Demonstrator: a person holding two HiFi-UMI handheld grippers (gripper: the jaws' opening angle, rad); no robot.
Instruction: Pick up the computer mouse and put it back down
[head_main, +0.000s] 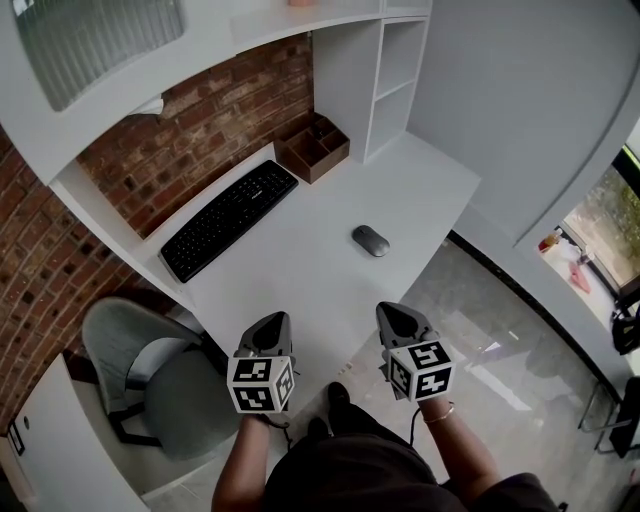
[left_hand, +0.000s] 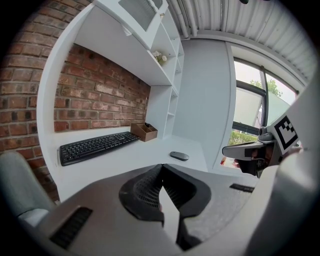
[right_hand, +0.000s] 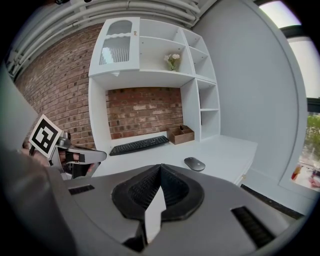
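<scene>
Black keyboard (head_main: 228, 220) on white worktop (head_main: 300, 275), at 9 o'clock of grey mouse (head_main: 370, 240). Empty left hand-held gripper (head_main: 274, 324), jaws pressed together. Mouse flat on worktop, untouched, at 11 o'clock of right hand-held gripper (head_main: 396, 316); jaws likewise pressed together, empty.

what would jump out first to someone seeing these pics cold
The left gripper and right gripper are held side by side at the near edge of the white desk, both shut and empty. Beyond them a grey computer mouse lies alone on the open desktop. A black keyboard lies further back to the left, below the red brick wall.
</scene>
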